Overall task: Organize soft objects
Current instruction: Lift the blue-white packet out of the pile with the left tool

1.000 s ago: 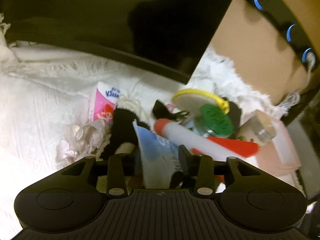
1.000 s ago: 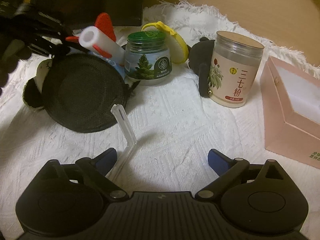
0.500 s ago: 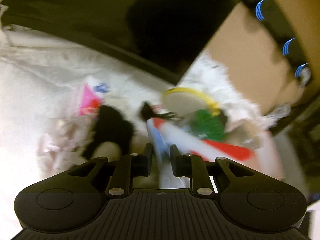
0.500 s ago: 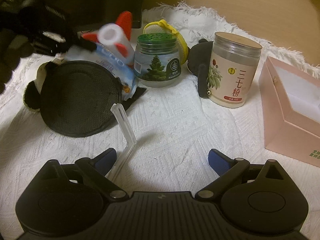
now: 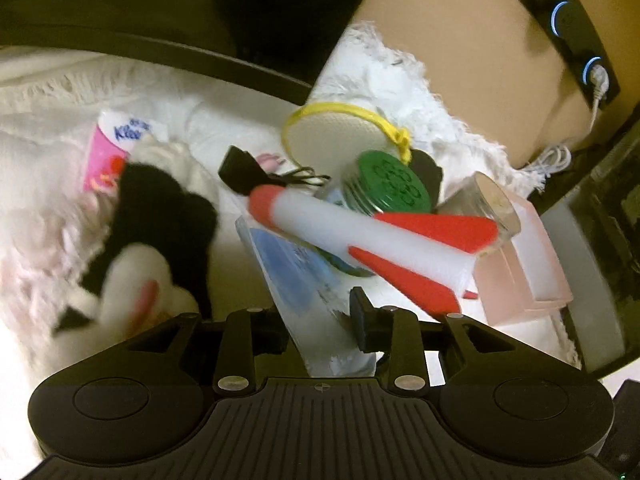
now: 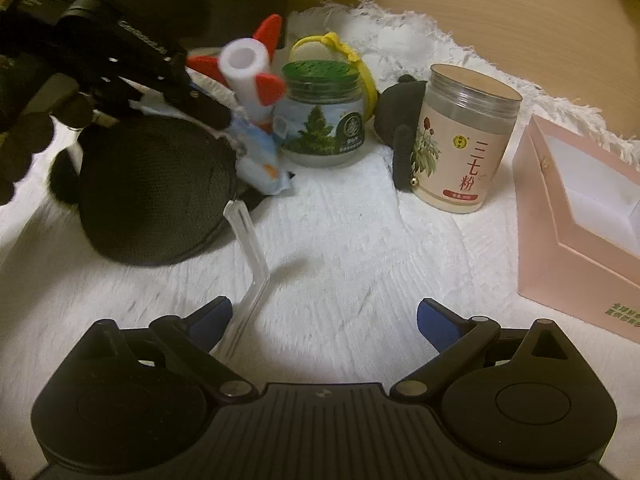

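Loosening left gripper (image 5: 320,320) now: we see jaws, just clamped tight on blue-white tissue pack (image 5: 304,280), easing apart, pack between them, lifted against foam rocket (image 5: 360,236). Whether pads grip, we cannot tell. Right gripper (image 6: 324,320) wide open over white towel (image 6: 360,240), empty. Pack not yet sorted; plush panda (image 5: 148,240) waits beside.

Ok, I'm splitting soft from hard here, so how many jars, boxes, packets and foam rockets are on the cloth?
Jars: 2 (green-lid jar, tan-lid jar)
Boxes: 1 (pink box)
Packets: 2 (blue packet, Kleenex packet)
Foam rockets: 1 (foam rocket)
Total: 6
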Tool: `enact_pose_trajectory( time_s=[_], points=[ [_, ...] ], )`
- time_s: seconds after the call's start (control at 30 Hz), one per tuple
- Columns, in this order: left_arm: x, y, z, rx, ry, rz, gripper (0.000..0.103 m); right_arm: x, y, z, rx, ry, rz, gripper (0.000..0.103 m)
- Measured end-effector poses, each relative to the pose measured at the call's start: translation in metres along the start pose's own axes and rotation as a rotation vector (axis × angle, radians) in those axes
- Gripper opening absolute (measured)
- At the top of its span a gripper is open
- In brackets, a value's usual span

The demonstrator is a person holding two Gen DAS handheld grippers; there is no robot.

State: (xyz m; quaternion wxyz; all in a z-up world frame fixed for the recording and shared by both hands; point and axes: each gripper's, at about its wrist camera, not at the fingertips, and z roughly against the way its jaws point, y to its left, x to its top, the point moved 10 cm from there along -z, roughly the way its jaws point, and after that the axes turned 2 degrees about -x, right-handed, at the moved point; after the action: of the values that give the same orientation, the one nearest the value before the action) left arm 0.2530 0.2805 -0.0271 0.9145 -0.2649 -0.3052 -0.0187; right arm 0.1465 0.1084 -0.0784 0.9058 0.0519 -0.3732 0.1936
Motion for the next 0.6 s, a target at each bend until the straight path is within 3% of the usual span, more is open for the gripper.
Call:
enact_pose_trajectory(
  time_s=[0.1, 0.2, 0.3, 0.43, 0.6],
  points=[
    [-0.007, -0.005, 0.000, -0.012, -0.014, 0.014, 0.033, 0.001, -0.004, 0.014, 0.007, -0.015, 0.016, 0.099],
    [-0.007, -0.002, -0.002, 0.015, -0.024, 0.092, 0.034, 0.006, -0.012, 0.021, -0.015, -0.042, 0.015, 0.099],
    [-0.003, -0.007, -0.011, 0.071, -0.020, 0.056, 0.030, 0.009, -0.016, 0.024, -0.035, -0.066, 0.020, 0.099],
    [0.001, -0.004, -0.013, 0.085, -0.063, 0.139, 0.026, 0.010, -0.020, 0.028, -0.024, -0.081, 0.010, 0.099],
    [-0.008, -0.006, -0.002, 0.091, -0.137, 0.132, 0.018, 0.013, -0.028, 0.037, -0.036, -0.121, 0.021, 0.099]
  ],
)
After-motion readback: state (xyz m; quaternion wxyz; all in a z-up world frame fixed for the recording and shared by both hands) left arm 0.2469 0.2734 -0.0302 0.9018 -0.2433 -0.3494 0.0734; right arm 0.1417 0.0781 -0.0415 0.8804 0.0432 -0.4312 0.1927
